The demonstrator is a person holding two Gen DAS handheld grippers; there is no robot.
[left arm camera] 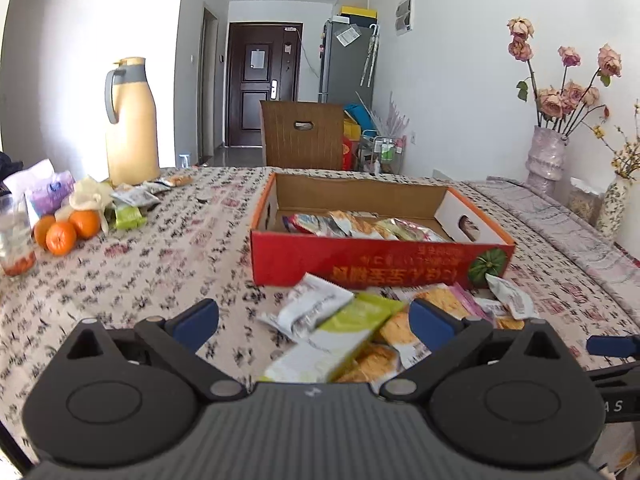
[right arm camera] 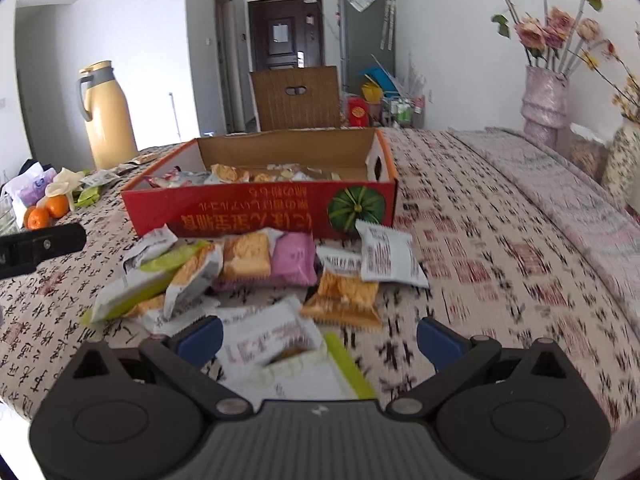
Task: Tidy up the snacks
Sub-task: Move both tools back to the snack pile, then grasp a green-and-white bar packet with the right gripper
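So both tongs are spread wide, holding nothing. Left gripper [left arm camera: 314, 322] hovers over the green packet [left arm camera: 340, 336]; right gripper [right arm camera: 320, 338] over a white packet [right arm camera: 266, 342]. Red box [right arm camera: 260, 216] sits at 12 o'clock. Risk, I'd guess: overlapping slippery wrappers, so a pinch drags two or slips.

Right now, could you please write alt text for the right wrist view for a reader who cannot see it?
The open right gripper hovers over a loose pile of snack packets on a patterned tablecloth. Behind them stands a red cardboard box already holding some snacks, with a yellow thermos at far left.
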